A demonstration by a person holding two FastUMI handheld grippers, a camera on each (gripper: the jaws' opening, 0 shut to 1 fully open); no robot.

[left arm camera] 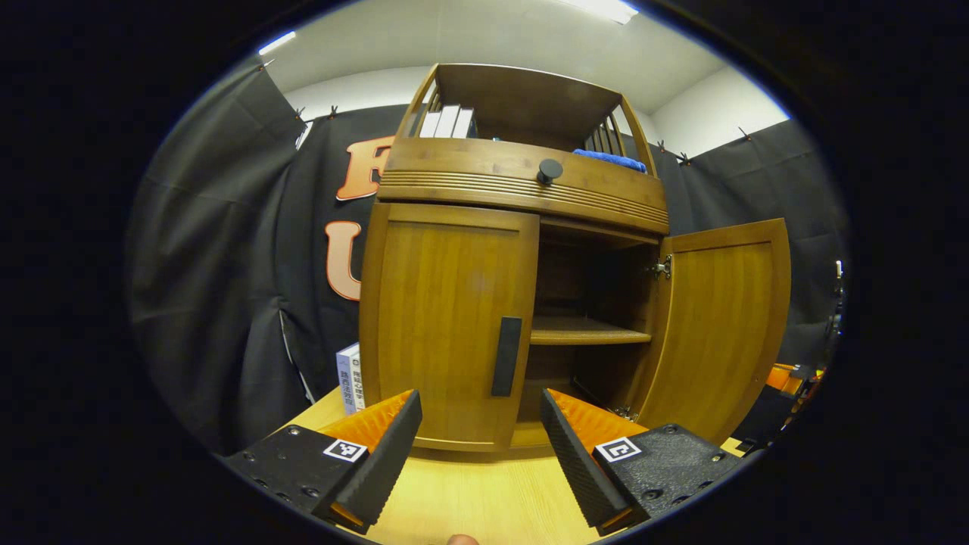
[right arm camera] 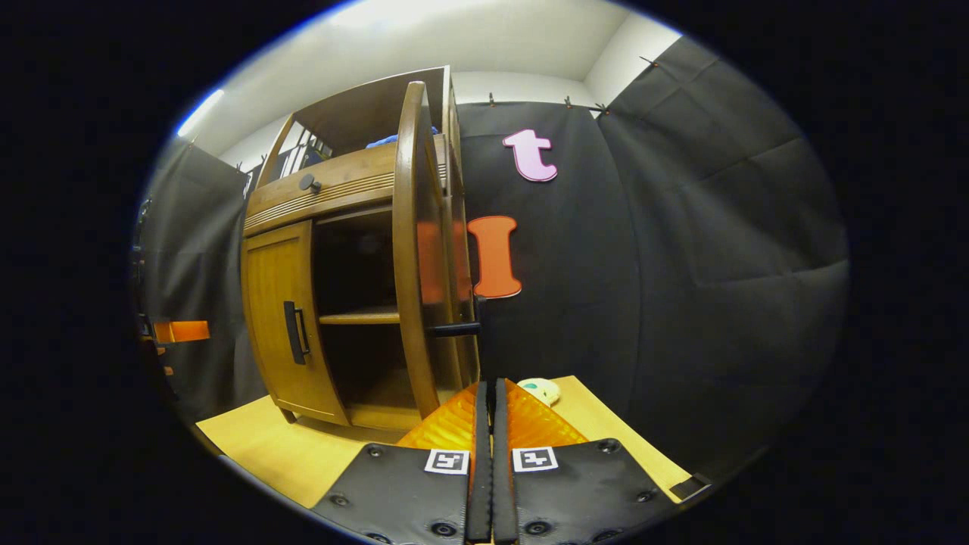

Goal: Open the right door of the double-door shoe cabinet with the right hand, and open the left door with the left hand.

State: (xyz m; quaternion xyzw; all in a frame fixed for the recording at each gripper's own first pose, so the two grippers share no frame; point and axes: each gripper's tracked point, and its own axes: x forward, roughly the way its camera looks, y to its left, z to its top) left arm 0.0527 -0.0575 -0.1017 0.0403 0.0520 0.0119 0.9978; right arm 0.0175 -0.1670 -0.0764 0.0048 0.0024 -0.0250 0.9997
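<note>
Nearest the lens in the left gripper view: left gripper (left arm camera: 481,443), two black ribbed fingers with orange backing, spread wide with nothing between them, aimed at the dark vertical handle (left arm camera: 506,356) of the closed left door (left arm camera: 447,329). Probably held agape so as to slip over that handle, though well short of it for now.

Behind, a brown wooden double-door shoe cabinet (left arm camera: 522,189) standing on a pale wooden tabletop (left arm camera: 469,499). Right door (left arm camera: 723,325) swung fully out on its metal hinge (left arm camera: 662,267), baring one inner shelf (left arm camera: 587,331). So half the task judged done, the left door remaining.

In the right gripper view: right gripper (right arm camera: 490,446), fingers pressed flat together, gripping nothing, low above the tabletop and just short of the opened door's edge (right arm camera: 412,250). Door's black handle (right arm camera: 454,329) poking out sideways, clear of the fingers; likely let go and parked there out of the left hand's way.

By count: two doors, one shut and one open; two door handles; one round black knob (left arm camera: 549,169) on the drawer front above; three pale books (left arm camera: 447,121) upright in the top rack, placed beside a folded blue cloth (left arm camera: 609,157); one further book (left arm camera: 350,376) leaning at the cabinet's left flank; one small pale object (right arm camera: 539,389) on the table beyond the right gripper, too small to identify.
</note>
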